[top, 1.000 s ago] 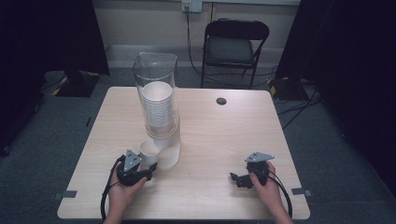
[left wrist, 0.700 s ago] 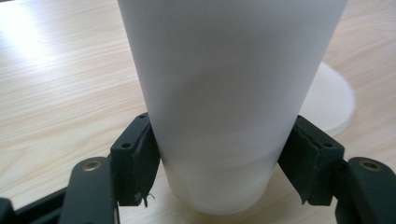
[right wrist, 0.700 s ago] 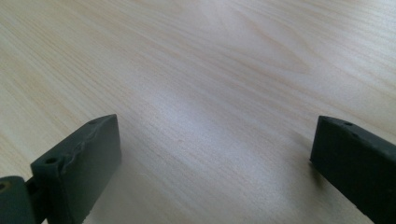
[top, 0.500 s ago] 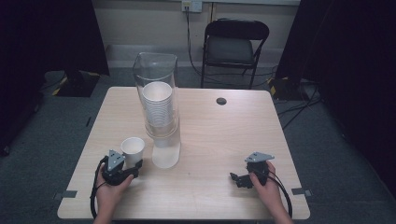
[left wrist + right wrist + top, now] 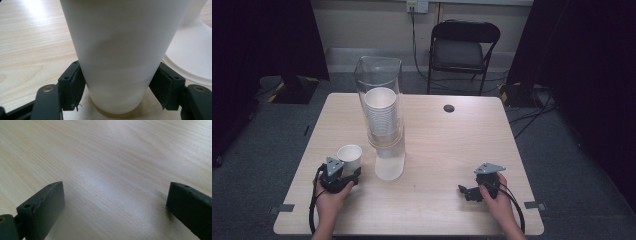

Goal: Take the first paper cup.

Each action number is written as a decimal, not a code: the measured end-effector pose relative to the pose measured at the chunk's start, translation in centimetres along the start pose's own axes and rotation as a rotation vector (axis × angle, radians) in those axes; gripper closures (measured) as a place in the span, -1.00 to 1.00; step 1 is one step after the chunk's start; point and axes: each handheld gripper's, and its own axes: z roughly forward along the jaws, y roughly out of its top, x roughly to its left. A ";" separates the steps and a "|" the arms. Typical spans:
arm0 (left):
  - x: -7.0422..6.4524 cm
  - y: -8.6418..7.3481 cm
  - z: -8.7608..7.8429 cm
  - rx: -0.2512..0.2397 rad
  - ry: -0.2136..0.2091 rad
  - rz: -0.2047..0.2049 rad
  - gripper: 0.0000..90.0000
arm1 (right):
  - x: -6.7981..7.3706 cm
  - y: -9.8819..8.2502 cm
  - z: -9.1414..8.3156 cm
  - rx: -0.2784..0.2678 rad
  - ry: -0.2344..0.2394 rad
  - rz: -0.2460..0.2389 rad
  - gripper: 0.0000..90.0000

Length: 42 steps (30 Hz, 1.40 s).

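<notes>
Your left gripper [image 5: 353,173] sits near the front left of the wooden table [image 5: 447,145], with a single white paper cup [image 5: 350,156] standing upright on the tabletop between its jaws. In the left gripper view, the cup [image 5: 122,55] rises between the two black pads [image 5: 75,86]: the left pad lies against the cup's lower wall, while the right pad stands right at the wall with barely any gap. The jaws have just been opening a little around the cup, so your pinch looks slackened rather than firm; the cup's base rests on the wood.

Just to the right of that cup stands the clear plastic cup dispenser [image 5: 379,80], holding a stack of white paper cups [image 5: 382,117] inside, with its white base [image 5: 390,167] on the table. The edge of that white base [image 5: 192,60] also shows behind the cup in the left gripper view.

Your right gripper [image 5: 464,190] rests at the front right of the table, well apart from the cup. Its jaws are spread wide over bare wood, with nothing between the pads [image 5: 47,205].

No brand, label or writing can be read on the cup, the dispenser or the grippers.

A round dark grommet [image 5: 449,108] sits near the table's far edge, and a black folding chair [image 5: 464,47] stands beyond it.
</notes>
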 end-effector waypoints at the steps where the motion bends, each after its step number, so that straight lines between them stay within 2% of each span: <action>1: 0.0 0.0 0.1 0.000 0.005 -0.012 -0.28 | 0.0 0.0 0.0 0.000 0.000 -0.003 -0.97; 7: 0.2 0.2 0.4 0.013 0.002 -0.022 -0.29 | 0.0 0.0 0.0 0.005 -0.005 -0.003 -1.00; 12: 0.2 0.4 0.8 0.028 0.008 -0.008 -0.29 | 0.0 0.0 0.1 0.005 -0.004 0.000 -1.00; 14: 0.2 0.5 0.9 0.031 0.009 -0.012 -0.29 | 0.0 0.0 0.1 0.005 -0.004 -0.001 -1.00; 15: 0.3 0.6 1.2 0.023 0.011 -0.033 -0.29 | 0.0 0.0 0.1 0.005 -0.005 -0.002 -1.00; 17: 0.3 0.7 1.2 0.030 0.013 -0.038 -0.29 | 0.0 0.1 0.1 0.005 -0.003 0.000 -1.00; 20: 0.4 0.9 1.5 0.037 0.022 -0.023 -0.29 | 0.0 0.0 0.1 0.005 -0.004 -0.002 -1.00; 31: 1.0 1.4 2.4 0.050 0.037 -0.010 -0.29 | 0.0 0.0 0.1 0.005 -0.004 -0.001 -1.00; 32: 1.2 1.4 2.5 0.048 0.035 -0.042 -0.29 | 0.0 0.1 0.1 0.005 -0.003 0.000 -1.00; 33: 1.3 1.4 2.5 0.048 0.039 -0.051 -0.30 | 0.0 0.1 0.1 0.005 -0.004 0.000 -1.00; 37: 1.5 1.4 2.4 0.046 0.039 -0.050 -0.31 | 0.0 0.0 0.1 0.005 -0.004 -0.003 -1.00; 42: 1.3 1.2 2.4 0.099 0.033 -0.049 -0.45 | 0.0 0.0 0.1 0.006 -0.004 -0.003 -1.00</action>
